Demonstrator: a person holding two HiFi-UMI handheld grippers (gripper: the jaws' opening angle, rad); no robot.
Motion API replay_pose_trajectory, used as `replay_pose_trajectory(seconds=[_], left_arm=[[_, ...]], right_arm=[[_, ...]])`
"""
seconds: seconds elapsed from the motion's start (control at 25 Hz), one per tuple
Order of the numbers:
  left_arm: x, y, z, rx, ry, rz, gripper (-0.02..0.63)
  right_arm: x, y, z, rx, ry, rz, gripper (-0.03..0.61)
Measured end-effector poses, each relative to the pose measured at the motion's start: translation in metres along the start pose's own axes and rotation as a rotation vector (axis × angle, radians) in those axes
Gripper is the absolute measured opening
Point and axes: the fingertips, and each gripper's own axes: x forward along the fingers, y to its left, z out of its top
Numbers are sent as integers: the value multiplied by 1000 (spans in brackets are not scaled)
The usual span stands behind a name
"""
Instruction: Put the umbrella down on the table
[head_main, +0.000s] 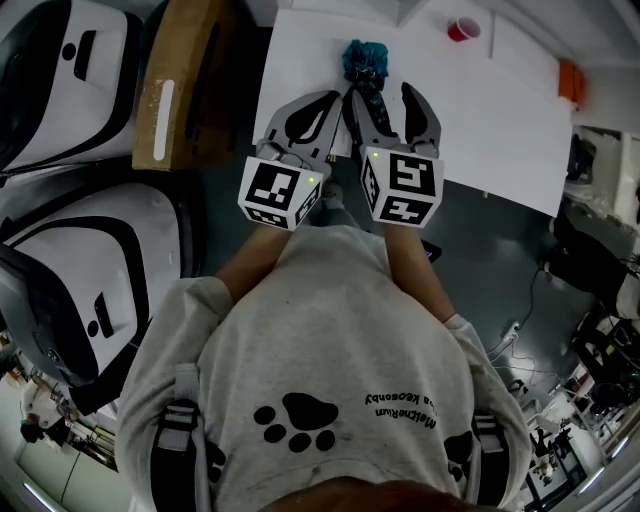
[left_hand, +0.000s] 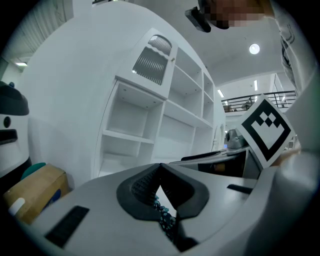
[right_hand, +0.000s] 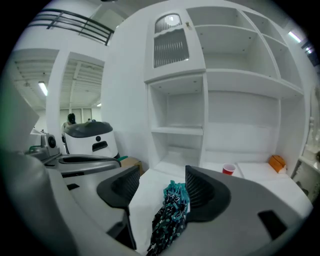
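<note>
Folded umbrella (head_main: 362, 70), teal and dark print, is over the near edge of the white table (head_main: 480, 110), its bunched teal end pointing away from the person. Cannot tell whether it rests on the table top.

Right gripper (head_main: 388, 100): jaws well apart. In the right gripper view (right_hand: 162, 175) the umbrella (right_hand: 172, 210) runs up between them. It lies against the right pad and is clear of the left one. No squeeze on it.

Left gripper (head_main: 330, 100): just beside the right gripper, on the umbrella's left. In the left gripper view (left_hand: 160, 167) the jaw tips meet. A strip of the printed fabric (left_hand: 165, 220) shows in the narrow gap below the tips. Cannot tell whether it is nipped there or only seen through the gap.

Both marker cubes sit side by side just in front of the person's chest.

Red cup (head_main: 463, 29) at the far side of the table, well apart from the umbrella. Orange item (head_main: 570, 80) at the table's right end. Cardboard box (head_main: 185, 80) left of the table. White shelves (right_hand: 225, 115) behind the table.
</note>
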Motion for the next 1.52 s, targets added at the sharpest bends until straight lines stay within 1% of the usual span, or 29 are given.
replay_pose_trajectory(seconds=[0.16,0.2,0.28,0.32,0.4,0.48,0.56,0.84,1.04,1.28,1.52], left_arm=[[-15,-14,9,16,-24,-6,11],[-19,-17,11,20,-30,-8,11],[-24,-25,15,31,-40,-11,11],[-27,-30,16,36,-44,-13,12],[-32,-39,19,44,-53,-17,11],[-37,-48,24,55,-60,-16,11],[-42,-58,31,67,-68,-10,11],[-61,-93,40,83,-89,12,11],[-72,-110,44,102,-94,17,11],[-80,-121,51,120,-94,-1,11],[-86,-120,53,130,-91,-32,11]], right_arm=[[-25,5,9,1,-65,-11,299],[-31,6,11,0,-83,-16,279],[-43,6,16,-5,-117,-28,203],[-50,6,18,-7,-131,-33,182],[-62,5,21,-12,-158,-43,119],[-76,3,25,-16,-184,-50,82],[-89,1,29,-21,-207,-53,62],[-126,-1,18,12,-230,-9,39],[-152,2,18,-6,-257,1,37],[-167,9,28,-38,-288,0,37],[-171,12,26,-39,-294,-25,37]])
